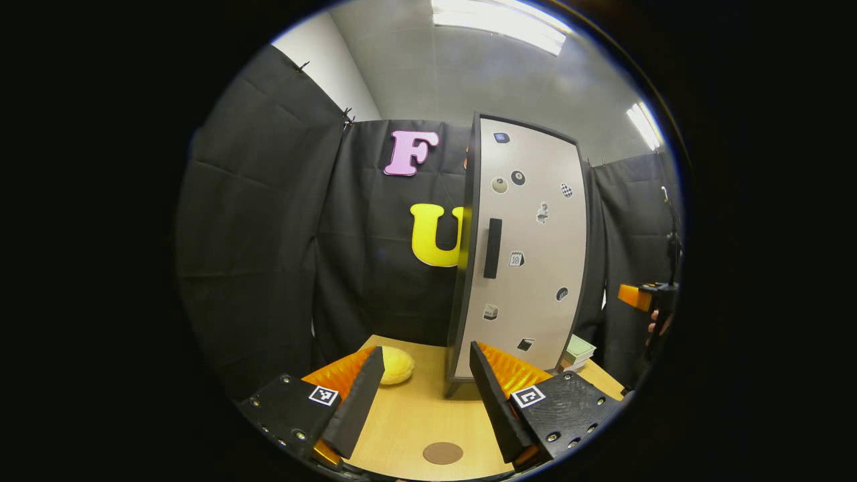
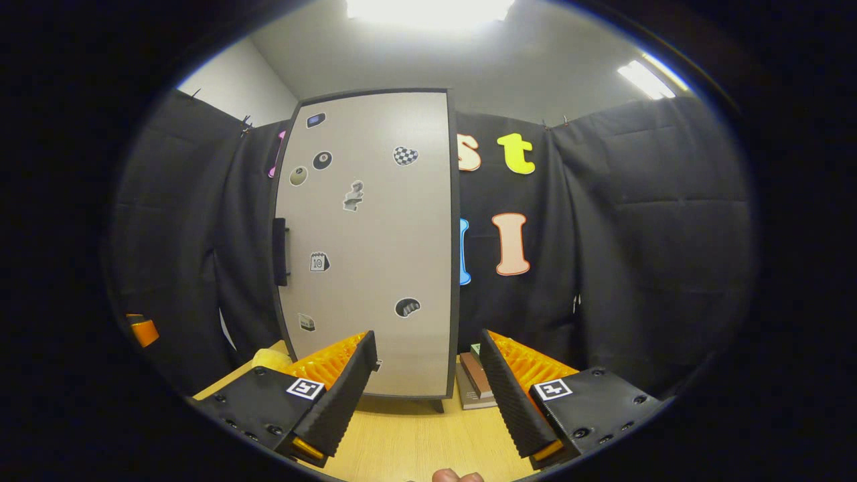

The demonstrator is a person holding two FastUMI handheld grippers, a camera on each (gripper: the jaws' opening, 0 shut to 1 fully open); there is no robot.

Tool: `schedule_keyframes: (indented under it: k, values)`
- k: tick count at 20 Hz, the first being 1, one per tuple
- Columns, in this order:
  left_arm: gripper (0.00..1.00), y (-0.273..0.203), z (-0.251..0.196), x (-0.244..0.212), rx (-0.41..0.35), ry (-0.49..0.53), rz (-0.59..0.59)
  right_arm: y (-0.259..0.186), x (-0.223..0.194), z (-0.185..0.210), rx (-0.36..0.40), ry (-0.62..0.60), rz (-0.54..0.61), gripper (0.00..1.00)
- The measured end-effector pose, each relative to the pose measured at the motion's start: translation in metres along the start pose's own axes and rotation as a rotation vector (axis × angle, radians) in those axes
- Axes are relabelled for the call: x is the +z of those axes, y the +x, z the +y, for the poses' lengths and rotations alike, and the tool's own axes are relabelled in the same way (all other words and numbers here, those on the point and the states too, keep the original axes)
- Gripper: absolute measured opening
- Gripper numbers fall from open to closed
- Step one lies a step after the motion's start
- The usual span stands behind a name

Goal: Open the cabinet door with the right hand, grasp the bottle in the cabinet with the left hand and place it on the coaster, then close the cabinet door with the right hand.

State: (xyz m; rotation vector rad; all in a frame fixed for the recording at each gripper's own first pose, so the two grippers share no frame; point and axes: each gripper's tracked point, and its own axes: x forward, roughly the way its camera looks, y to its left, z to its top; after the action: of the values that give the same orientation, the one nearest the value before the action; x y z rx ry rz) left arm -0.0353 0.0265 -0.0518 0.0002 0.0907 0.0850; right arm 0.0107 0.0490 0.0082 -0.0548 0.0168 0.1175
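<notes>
Cabinet (image 1: 522, 248) upright on the table (image 1: 415, 415), ahead of the left gripper (image 1: 425, 391) and a little to its right, door (image 2: 368, 241) closed, dark handle (image 1: 493, 248) on the door's left edge, small stickers scattered over the panel. Coaster (image 1: 442, 453) flat on the table, low between the left fingers (image 1: 355, 402), clear of both and of the cabinet. Yellow lump (image 1: 396, 365) near the cabinet's left foot, just past the left finger, too soft in outline to name. Left jaws spread wide, gripping nothing, touching nothing. Right gripper (image 2: 428, 395) facing the door squarely, well short of it, jaws likewise wide and empty, handle (image 2: 280, 251) off to its upper left. In the left gripper view, the right gripper again (image 1: 646, 298) at the far right rim, with part of a hand, cut off by the edge. In the right gripper view, a sliver of the left gripper (image 2: 142, 329) at the left rim. Books (image 2: 477, 381) stacked beside the cabinet's right foot, partly behind the right finger. Bottle shut away behind the door, so its place inside impossible to tell. A fingertip (image 2: 456, 476) at the bottom edge of the right gripper view.
</notes>
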Motion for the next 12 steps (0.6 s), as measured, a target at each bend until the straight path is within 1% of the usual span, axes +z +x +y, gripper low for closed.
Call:
schedule_keyframes:
  k: [3,8,12]
  values:
    - [0.75,-0.004,0.005,-0.003,0.006,-0.002,0.004,0.008,0.012,0.016,0.031,-0.004,-0.017,0.98]
    - [0.75,-0.010,0.017,-0.011,0.034,0.006,0.013,0.029,0.032,0.047,0.085,0.011,-0.007,0.97]
    - [0.75,-0.015,0.025,-0.022,0.051,0.014,0.032,0.055,0.060,0.090,0.164,0.029,-0.005,0.98]
